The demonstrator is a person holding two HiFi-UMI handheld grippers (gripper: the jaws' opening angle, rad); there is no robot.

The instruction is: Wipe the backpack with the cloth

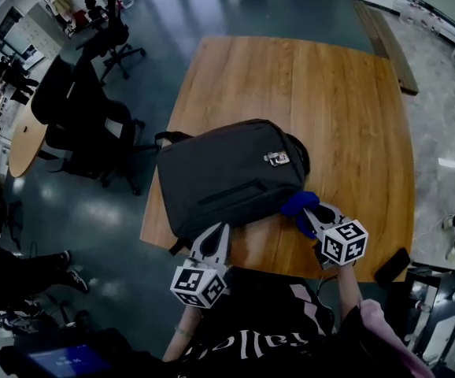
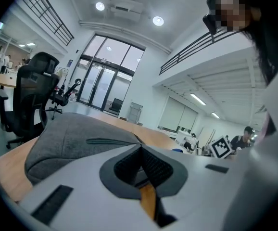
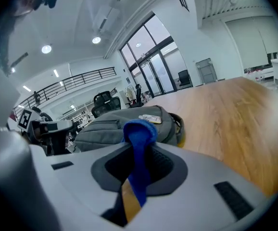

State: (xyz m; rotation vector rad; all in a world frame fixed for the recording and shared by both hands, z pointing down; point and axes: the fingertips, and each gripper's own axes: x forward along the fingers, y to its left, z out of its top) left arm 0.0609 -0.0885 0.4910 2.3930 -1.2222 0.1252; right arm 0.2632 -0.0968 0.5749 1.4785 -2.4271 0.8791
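Clenched in the right gripper point(image 1: 316, 217): a soft blue fabric cloth point(image 3: 138, 131), bunched above the tips and poking at the near right corner of a dark grey fabric backpack point(image 1: 231, 172). Pressed together on nothing: the left gripper point(image 1: 214, 241), just beside the backpack's near edge. Lay flat across the near half of a pale wooden table point(image 1: 345, 93) (small metal tag point(image 1: 277, 158) facing up). Judged light and limp, the cloth, best pinched at a bunched fold. Judged soft-shelled and yielding, the backpack, likely to slide unless steadied at its near edge.
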